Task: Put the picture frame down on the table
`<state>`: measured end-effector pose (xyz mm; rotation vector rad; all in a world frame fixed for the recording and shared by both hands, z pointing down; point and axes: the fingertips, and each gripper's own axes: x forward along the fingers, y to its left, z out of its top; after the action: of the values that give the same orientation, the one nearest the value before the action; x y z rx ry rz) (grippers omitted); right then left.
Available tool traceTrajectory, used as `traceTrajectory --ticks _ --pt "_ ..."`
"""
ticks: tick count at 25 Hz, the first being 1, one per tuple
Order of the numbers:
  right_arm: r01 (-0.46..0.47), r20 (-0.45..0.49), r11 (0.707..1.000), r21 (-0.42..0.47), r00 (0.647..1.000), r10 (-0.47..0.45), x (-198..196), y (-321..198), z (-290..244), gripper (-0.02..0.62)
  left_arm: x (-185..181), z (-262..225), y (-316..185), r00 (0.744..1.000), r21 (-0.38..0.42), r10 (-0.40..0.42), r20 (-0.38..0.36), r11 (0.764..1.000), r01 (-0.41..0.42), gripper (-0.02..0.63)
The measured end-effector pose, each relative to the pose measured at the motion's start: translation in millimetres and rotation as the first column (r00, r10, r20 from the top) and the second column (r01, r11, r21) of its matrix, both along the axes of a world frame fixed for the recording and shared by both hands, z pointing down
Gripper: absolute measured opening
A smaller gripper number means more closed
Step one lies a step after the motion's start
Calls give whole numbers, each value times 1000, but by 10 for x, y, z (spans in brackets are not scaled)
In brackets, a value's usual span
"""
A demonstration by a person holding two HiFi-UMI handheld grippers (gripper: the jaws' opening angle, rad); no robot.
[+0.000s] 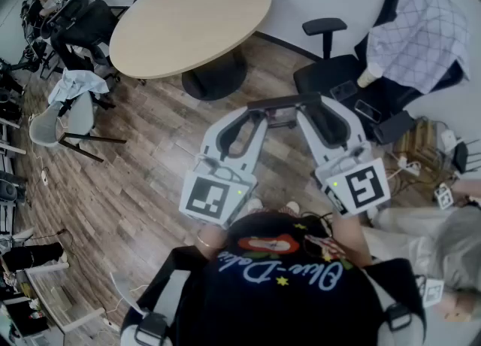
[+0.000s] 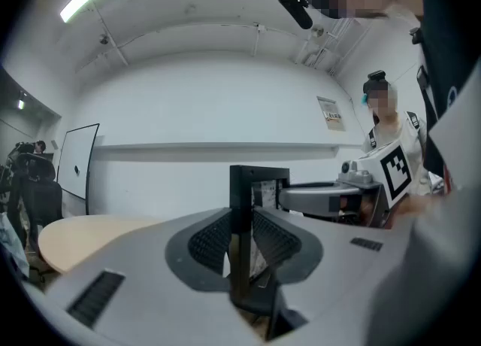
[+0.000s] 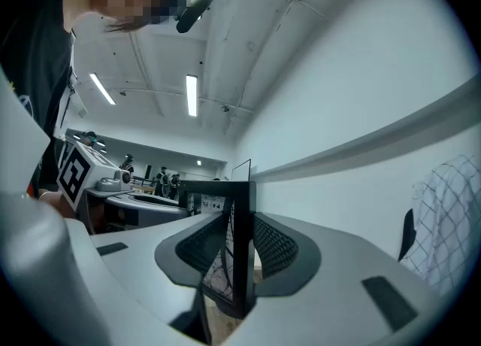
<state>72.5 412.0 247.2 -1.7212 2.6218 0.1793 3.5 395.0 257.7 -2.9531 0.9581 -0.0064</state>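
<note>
both sides of the picture frame (image 1: 282, 115) are clamped, one by the left gripper (image 1: 256, 119), one by the right gripper (image 1: 311, 114), so it hangs upright above the floor (image 1: 143, 164), short of the round surface (image 1: 188, 17).

We see a black picture frame (image 1: 274, 102), a pale beige table (image 1: 188, 17) and a brown plank floor (image 1: 150, 149). The cloth (image 1: 421, 32) is white with thin dark checks.

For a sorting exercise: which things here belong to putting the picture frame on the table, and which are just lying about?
Job: picture frame, left gripper, right gripper, round table.
Lying about: black office chair, checked cloth, grey chair.
</note>
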Motion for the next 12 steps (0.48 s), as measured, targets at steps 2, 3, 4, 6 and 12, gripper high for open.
traceTrajectory --ticks 2,3,4,6,12 --pt "1 2 1000 -6 1000 -1 -9 10 -2 101 -9 0 3 1000 -2 1 3 1000 -1 80" --pt "1 4 1000 -8 1000 -1 -8 16 -1 101 -7 -1 6 1000 -3 2 3 1000 -2 80" --pt "1 5 1000 -10 1000 0 1 23 -1 101 1 -2 11 1000 -2 2 4 1000 -2 80" --pt "-2 10 1000 -12 1000 2 38 34 0 101 37 -2 30 1000 0 3 6 1000 -3 80" --pt "21 -2 1000 13 1000 -21 80 32 -58 103 96 -21 42 1000 3 -23 2 1000 23 80"
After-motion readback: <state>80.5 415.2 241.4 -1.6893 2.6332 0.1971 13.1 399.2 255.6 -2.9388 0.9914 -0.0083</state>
